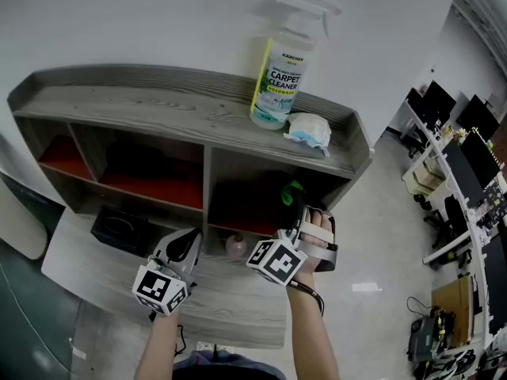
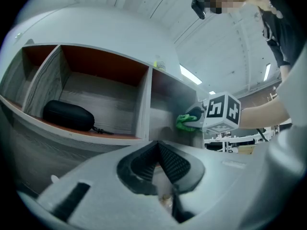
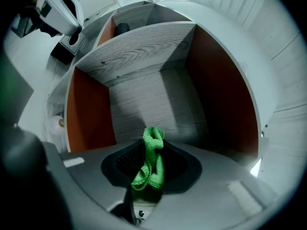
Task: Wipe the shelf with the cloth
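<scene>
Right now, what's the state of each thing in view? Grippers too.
Left gripper: jaws together, empty.
Right gripper: shut on the cloth.
Cloth: bunched, held in front of the right compartment.
Shelf: open-fronted, right compartment empty.
Spray bottle: upright on the shelf top.
White wad: crumpled, lying beside the bottle.
Black case: closed, lying flat in a lower compartment.

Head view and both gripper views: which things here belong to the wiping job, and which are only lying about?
For the job:
- green cloth, clamped in the right claw
- shelf

Just lying about:
- carpet cleaner bottle on the shelf top
- white crumpled item beside the bottle
- black case in a lower compartment
</scene>
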The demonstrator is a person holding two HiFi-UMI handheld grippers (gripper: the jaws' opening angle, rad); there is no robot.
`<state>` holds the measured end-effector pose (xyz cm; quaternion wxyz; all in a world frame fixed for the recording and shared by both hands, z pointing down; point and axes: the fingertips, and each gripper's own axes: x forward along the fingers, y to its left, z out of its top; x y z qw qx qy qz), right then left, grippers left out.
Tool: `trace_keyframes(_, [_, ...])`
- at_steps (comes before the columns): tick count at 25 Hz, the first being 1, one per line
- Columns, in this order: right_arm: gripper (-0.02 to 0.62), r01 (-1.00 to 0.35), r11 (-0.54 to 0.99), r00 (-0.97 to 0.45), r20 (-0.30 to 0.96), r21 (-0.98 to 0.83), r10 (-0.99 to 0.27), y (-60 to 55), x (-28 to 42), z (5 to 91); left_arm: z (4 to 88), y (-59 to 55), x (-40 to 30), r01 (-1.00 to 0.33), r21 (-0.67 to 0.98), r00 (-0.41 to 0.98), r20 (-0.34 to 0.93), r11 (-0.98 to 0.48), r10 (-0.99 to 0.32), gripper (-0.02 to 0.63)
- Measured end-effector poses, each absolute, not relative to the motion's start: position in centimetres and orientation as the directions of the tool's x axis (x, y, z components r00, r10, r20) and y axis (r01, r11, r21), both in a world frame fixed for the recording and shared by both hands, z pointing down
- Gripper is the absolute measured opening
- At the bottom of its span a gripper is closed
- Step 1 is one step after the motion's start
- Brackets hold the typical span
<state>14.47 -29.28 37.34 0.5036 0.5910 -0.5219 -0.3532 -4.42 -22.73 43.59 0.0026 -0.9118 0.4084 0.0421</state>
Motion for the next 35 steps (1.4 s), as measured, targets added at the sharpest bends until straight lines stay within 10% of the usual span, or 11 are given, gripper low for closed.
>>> trace_keyframes(35, [0.107, -0.597, 0.294, 0.018, 0.379, 0.747, -0.925, -28.9, 8.8, 46.6, 44.3, -22.0, -7.2, -0.79, 0.021, 0.611, -0.053, -0.613, -0.79, 0.0])
